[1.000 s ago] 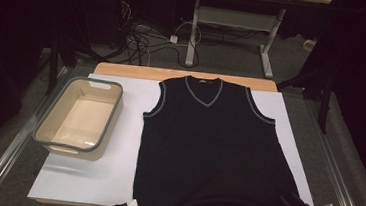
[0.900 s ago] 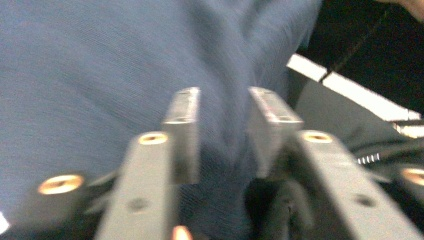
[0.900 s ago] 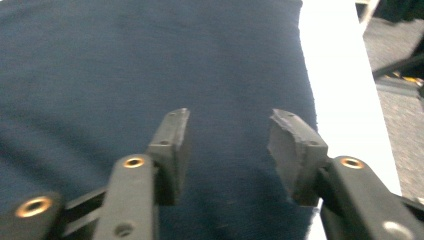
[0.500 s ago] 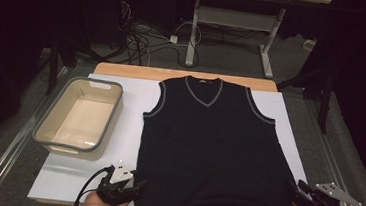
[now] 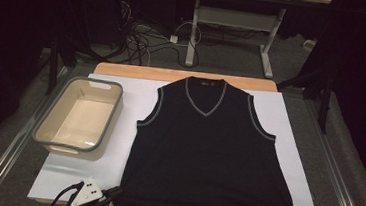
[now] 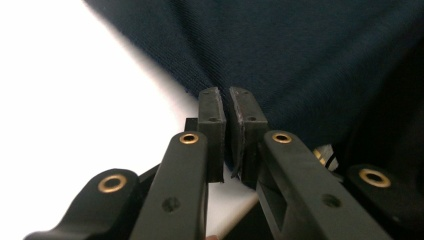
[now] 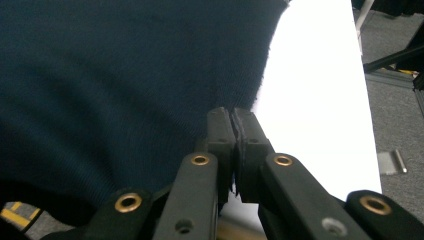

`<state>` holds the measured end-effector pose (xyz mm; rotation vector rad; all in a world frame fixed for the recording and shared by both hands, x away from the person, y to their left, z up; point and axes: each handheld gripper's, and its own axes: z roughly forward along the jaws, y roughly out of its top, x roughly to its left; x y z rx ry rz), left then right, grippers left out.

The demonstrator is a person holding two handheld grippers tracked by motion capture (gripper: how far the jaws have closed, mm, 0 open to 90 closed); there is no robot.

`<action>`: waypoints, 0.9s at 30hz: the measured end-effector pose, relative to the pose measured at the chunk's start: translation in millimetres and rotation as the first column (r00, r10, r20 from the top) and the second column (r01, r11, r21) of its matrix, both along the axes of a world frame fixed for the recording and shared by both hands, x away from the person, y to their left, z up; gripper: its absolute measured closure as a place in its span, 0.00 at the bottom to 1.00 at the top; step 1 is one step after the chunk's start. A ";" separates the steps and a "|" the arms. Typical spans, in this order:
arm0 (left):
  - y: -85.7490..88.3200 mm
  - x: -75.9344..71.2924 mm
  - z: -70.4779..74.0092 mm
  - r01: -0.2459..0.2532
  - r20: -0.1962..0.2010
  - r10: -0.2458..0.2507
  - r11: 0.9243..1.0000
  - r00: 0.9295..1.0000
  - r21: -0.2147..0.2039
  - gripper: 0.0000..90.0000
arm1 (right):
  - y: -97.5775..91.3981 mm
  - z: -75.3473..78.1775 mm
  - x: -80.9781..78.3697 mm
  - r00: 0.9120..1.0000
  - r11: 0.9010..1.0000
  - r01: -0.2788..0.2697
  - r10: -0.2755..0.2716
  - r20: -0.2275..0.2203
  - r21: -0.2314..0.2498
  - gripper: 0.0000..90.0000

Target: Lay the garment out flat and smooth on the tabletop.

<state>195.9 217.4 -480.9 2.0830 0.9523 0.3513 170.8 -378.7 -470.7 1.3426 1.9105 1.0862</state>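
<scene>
Knit vest (image 5: 206,155): soft, light, limp, will sag. Best hold: bottom hem corners. Left claw (image 6: 227,102) and right claw (image 7: 234,120) each clamped on vest hem corner.

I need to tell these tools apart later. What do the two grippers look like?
Both the left gripper and the right gripper have black jaws with blocky pads and brass-ringed pivot holes. In the high view each carries a grey three-cornered plate with dots; a black cable loops from the left.

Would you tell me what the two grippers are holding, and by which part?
Both hold the dark sleeveless sweater by its bottom hem: the left gripper pinches the left corner, the right gripper the right corner.
</scene>
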 end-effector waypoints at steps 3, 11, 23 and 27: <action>0.1 8.6 -3.4 0.001 -0.030 -0.002 1.000 1.000 -0.030 0.89 | 2.3 -2.6 2.3 0.999 1.000 -0.020 0.020 -0.028 0.014 0.87; -11.9 45.6 -0.8 -0.026 -0.006 0.026 0.997 1.000 -0.071 0.58 | 9.7 -0.4 42.6 1.000 1.000 0.005 -0.005 -0.020 0.009 0.62; -28.9 95.3 -5.4 -0.108 -0.070 0.113 0.991 0.991 0.078 0.53 | 18.1 -2.2 118.6 0.983 0.995 0.036 -0.052 -0.176 -0.093 0.53; -27.5 91.5 -6.2 -0.051 -0.064 0.055 0.997 0.996 0.060 0.80 | 15.4 -4.7 115.8 0.986 0.996 0.061 -0.070 -0.148 -0.064 0.88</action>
